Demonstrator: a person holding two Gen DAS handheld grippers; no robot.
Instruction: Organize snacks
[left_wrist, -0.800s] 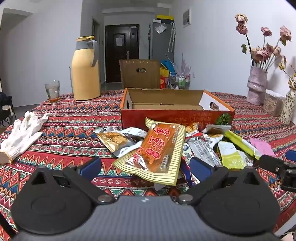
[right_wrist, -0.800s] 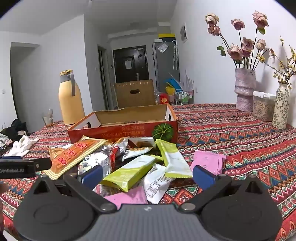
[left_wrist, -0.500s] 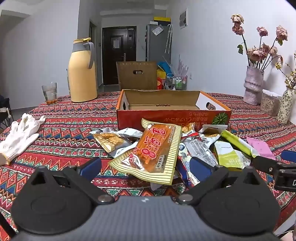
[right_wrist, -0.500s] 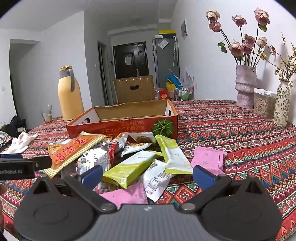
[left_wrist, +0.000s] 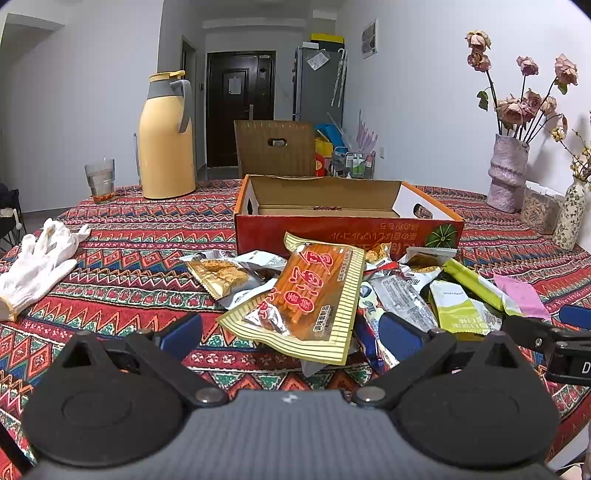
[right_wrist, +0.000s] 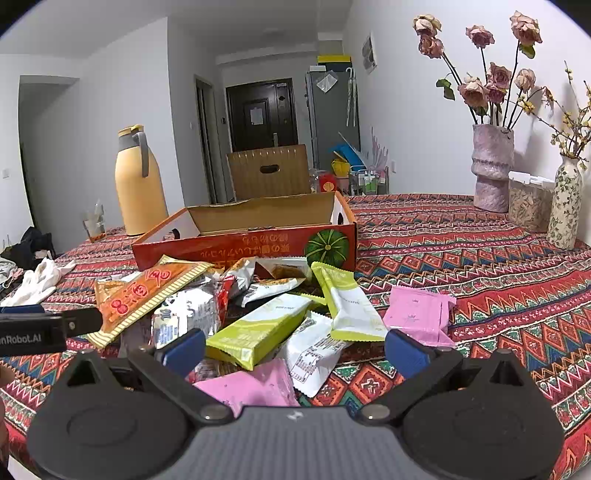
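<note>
A heap of snack packets lies on the patterned tablecloth in front of an open red cardboard box (left_wrist: 332, 232) (right_wrist: 243, 247), which looks empty. On top, a large orange packet with yellow striped edges (left_wrist: 310, 295) (right_wrist: 144, 295) leans toward the left gripper. Green bars (right_wrist: 258, 332) (right_wrist: 347, 299), pink packets (right_wrist: 417, 314) and a white packet (right_wrist: 317, 350) sit on the right side. My left gripper (left_wrist: 291, 334) stands open just short of the orange packet. Over the green and pink packets my right gripper (right_wrist: 294, 350) is open too, holding nothing.
A yellow thermos (left_wrist: 166, 140) and a glass (left_wrist: 99, 181) stand at the back left. White gloves (left_wrist: 37, 266) lie at the left edge. Flower vases (left_wrist: 506, 173) (right_wrist: 565, 206) and a clear container (right_wrist: 528, 203) line the right. A brown chair back (left_wrist: 275, 147) rises behind the box.
Both views drift only slightly. The packets lie as before and both grippers stay open.
</note>
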